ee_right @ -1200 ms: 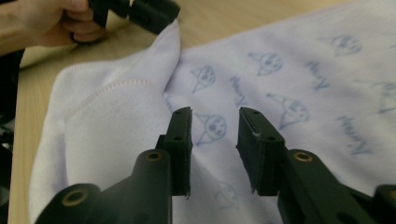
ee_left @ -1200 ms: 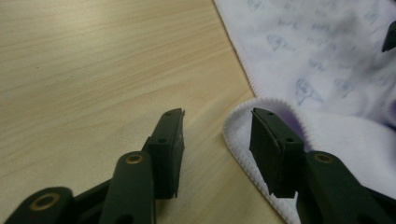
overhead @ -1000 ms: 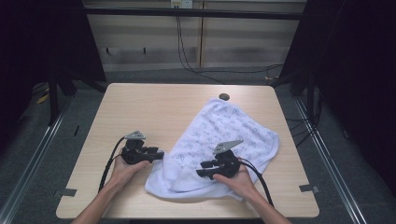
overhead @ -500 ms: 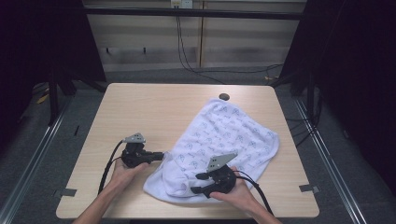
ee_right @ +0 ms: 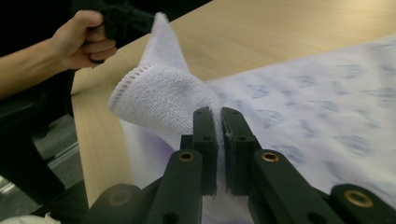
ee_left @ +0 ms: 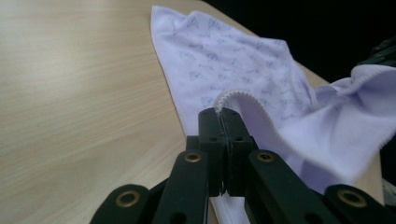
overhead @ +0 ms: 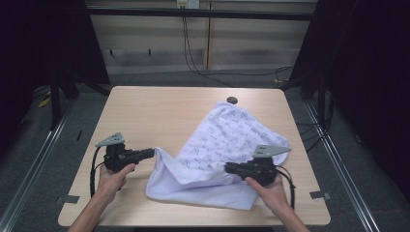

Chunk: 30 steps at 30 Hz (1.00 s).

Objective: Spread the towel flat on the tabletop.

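Towel (overhead: pixel 227 145) spread toward right half of table (overhead: pixel 145 111), near edge lifted. Left gripper (overhead: pixel 153 152) and right gripper (overhead: pixel 226 167) both clamped on near hem, jaws just closed. Fold step begun; next, carry hem evenly toward far edge.

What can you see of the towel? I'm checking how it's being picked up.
The towel is pale lilac-white terry with a faint printed pattern and a stitched hem. Its far part lies flat on the table, reaching toward the far right corner. The near edge is lifted and bunched: the left gripper is shut on one near corner at the hem, the right gripper is shut on a fold near the other, and the cloth sags between them.
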Tool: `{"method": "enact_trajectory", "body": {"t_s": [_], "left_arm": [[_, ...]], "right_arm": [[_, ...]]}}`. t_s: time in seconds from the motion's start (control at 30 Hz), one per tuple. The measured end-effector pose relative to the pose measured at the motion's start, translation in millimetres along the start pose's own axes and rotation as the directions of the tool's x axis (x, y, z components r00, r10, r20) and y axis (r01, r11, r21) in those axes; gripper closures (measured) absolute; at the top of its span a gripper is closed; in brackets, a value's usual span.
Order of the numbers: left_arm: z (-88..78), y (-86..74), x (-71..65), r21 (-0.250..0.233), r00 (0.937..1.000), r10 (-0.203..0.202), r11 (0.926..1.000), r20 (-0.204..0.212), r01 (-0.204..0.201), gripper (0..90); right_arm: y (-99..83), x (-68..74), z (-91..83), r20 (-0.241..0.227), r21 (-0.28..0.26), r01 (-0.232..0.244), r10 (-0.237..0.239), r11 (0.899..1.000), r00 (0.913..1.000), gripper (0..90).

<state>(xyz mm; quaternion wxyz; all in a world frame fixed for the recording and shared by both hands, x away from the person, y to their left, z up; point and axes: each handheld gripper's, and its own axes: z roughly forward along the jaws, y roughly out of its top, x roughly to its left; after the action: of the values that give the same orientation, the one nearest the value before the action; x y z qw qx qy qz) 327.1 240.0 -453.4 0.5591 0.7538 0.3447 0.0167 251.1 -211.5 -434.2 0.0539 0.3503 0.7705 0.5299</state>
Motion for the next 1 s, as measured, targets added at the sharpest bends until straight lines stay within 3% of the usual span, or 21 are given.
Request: {"method": "enact_trajectory", "body": {"t_s": [0.1,0.13,0.17,0.23,0.27,0.37,0.43,0.47,0.5,0.53,0.6,0.63,0.67,0.7,0.77,0.83,0.87,0.9,0.93,0.97,1.0], "left_arm": [[-5.1,5.7,-7.5,-0.022,0.9998,0.011,0.9997,0.019,-0.011,88.9],[-10.4,12.9,-18.2,-0.051,0.9986,0.033,0.9983,0.042,-0.030,88.8],[-10.4,12.9,-18.2,-0.051,0.9986,0.033,0.9983,0.042,-0.030,88.8],[-19.8,24.9,-39.1,-0.089,0.9933,0.081,0.9933,0.083,-0.073,88.9],[-19.8,24.9,-39.1,-0.089,0.9933,0.081,0.9933,0.083,-0.073,88.8],[-31.5,35.3,-62.1,-0.122,0.9846,0.135,0.9851,0.111,-0.121,88.8],[-43.9,41.2,-77.4,-0.158,0.9758,0.168,0.9767,0.140,-0.145,88.9],[-59.0,43.8,-94.3,-0.180,0.9666,0.202,0.9684,0.158,-0.173,88.8],[-59.0,43.8,-94.3,-0.180,0.9666,0.202,0.9684,0.158,-0.173,88.8],[-74.5,39.9,-111.3,-0.189,0.9552,0.230,0.9624,0.186,-0.195,88.8],[-89.1,28.2,-126.4,-0.188,0.9405,0.260,0.9569,0.218,-0.221,88.7],[-89.1,28.2,-126.4,-0.188,0.9405,0.260,0.9569,0.218,-0.221,88.4],[-98.4,11.7,-136.4,-0.162,0.9306,0.273,0.9576,0.244,-0.238,87.9],[-98.4,11.7,-136.4,-0.162,0.9306,0.273,0.9576,0.244,-0.238,85.8],[-110.2,-10.4,-134.3,-0.148,0.9258,0.266,0.9611,0.269,-0.233,79.9],[-112.5,-17.0,-123.0,-0.120,0.9382,0.235,0.9702,0.254,-0.210,77.7],[-112.5,-17.0,-123.0,-0.120,0.9382,0.235,0.9702,0.254,-0.210,77.5],[-111.6,-17.4,-118.7,-0.104,0.9460,0.232,0.9715,0.227,-0.213,77.5],[-102.7,-16.9,-103.8,-0.072,0.9613,0.186,0.9819,0.203,-0.175,76.8],[-102.7,-16.9,-103.8,-0.072,0.9613,0.186,0.9819,0.203,-0.175,75.7],[-85.3,-16.5,-88.7,-0.031,0.9713,0.151,0.9885,0.184,-0.148,73.9]], "right_arm": [[-1.2,-5.9,-21.6,0.038,-0.033,-0.019,0.020,0.999,0.9991,84.9],[-1.2,-9.9,-41.4,0.063,-0.067,-0.030,0.034,0.997,0.9974,84.9],[-1.2,-9.9,-41.4,0.063,-0.067,-0.030,0.034,0.997,0.9974,84.9],[3.2,-10.6,-68.1,0.095,-0.119,-0.033,0.045,0.992,0.9945,84.9],[5.5,-9.2,-76.1,0.097,-0.134,-0.033,0.047,0.990,0.9942,84.9],[11.3,-2.4,-90.8,0.110,-0.154,-0.018,0.035,0.988,0.9933,84.9],[17.1,8.8,-105.2,0.111,-0.174,0.000,0.019,0.985,0.9937,84.9],[20.8,25.6,-120.1,0.106,-0.194,0.023,-0.002,0.981,0.9944,84.9],[20.8,35.3,-127.5,0.107,-0.203,0.039,-0.018,0.978,0.9942,84.8],[19.0,45.6,-134.4,0.107,-0.210,0.051,-0.029,0.976,0.9939,84.7],[9.8,65.2,-145.5,0.090,-0.222,0.061,-0.042,0.973,0.9951,83.9],[9.8,65.2,-145.5,0.090,-0.222,0.061,-0.042,0.973,0.9951,83.9],[-5.8,83.3,-152.4,0.098,-0.215,0.071,-0.050,0.974,0.9939,81.2],[-5.8,83.3,-152.4,0.098,-0.215,0.071,-0.050,0.974,0.9939,81.2],[-30.2,98.5,-160.5,0.100,-0.200,0.082,-0.063,0.976,0.9930,75.2],[-41.7,97.4,-166.6,0.112,-0.202,0.060,-0.037,0.978,0.9930,73.4],[-41.7,97.4,-166.6,0.112,-0.202,0.060,-0.037,0.978,0.9930,73.4],[-46.5,93.6,-168.8,0.123,-0.200,0.042,-0.018,0.979,0.9923,70.8],[-51.3,87.0,-168.8,0.119,-0.211,0.031,-0.005,0.977,0.9929,69.4],[-51.3,87.0,-168.8,0.119,-0.211,0.031,-0.005,0.977,0.9929,69.4],[-54.0,80.1,-162.3,0.146,-0.172,0.027,-0.001,0.985,0.9892,68.3]]}}
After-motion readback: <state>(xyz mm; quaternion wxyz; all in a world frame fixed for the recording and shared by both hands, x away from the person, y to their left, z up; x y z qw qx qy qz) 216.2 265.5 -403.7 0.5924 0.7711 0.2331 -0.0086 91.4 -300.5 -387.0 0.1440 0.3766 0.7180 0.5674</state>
